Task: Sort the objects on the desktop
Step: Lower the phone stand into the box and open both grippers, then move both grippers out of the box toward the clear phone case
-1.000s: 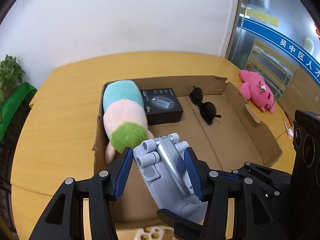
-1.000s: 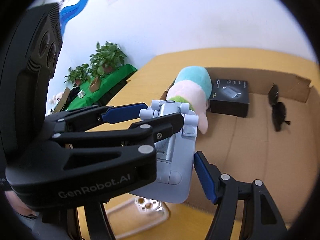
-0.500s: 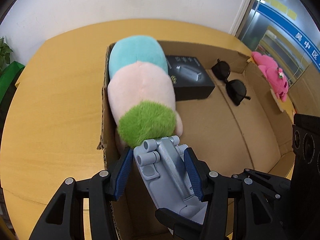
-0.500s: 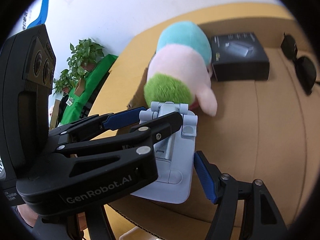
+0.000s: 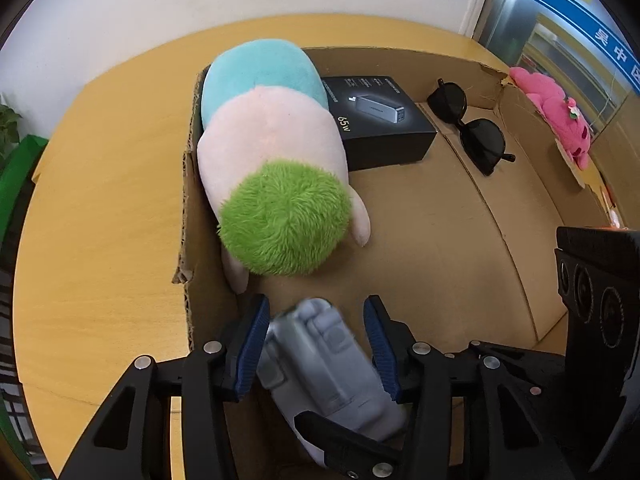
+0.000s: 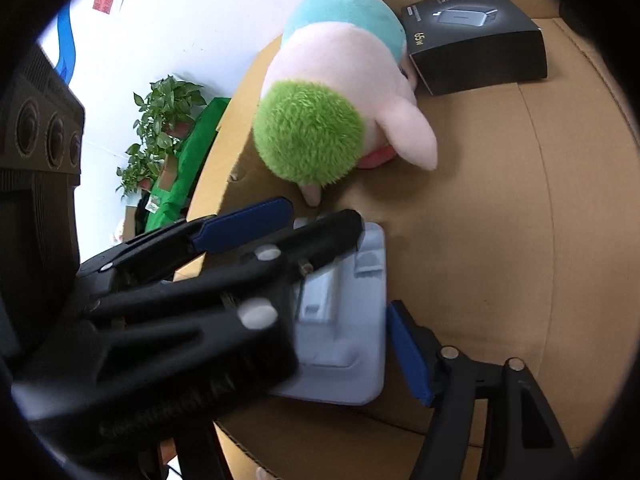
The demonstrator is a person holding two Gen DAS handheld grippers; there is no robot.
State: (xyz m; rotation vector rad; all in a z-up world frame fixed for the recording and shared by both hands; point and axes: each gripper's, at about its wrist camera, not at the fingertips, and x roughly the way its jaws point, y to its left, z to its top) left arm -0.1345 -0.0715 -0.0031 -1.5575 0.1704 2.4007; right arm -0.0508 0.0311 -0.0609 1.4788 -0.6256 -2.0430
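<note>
On the round wooden worktop (image 5: 100, 208) sits a cardboard box (image 5: 516, 216). The left gripper (image 5: 316, 344) is closing its jaws, the right gripper (image 6: 340, 280) pinching the grey stand (image 5: 328, 364) low inside. Plush toy (image 5: 272, 160), black box (image 5: 380, 124) and sunglasses (image 5: 472, 132) are in; the pink toy (image 5: 560, 116) waits outside.

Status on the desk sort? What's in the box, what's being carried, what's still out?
Done: the pastel plush, black charger box and sunglasses lie in the cardboard box.
In hand: the grey stand sits between the pads of the left gripper, jaws closing, low over the box floor, not yet released.
Left: the pink plush toy lies on the table outside the box; more may be out of view.
</note>
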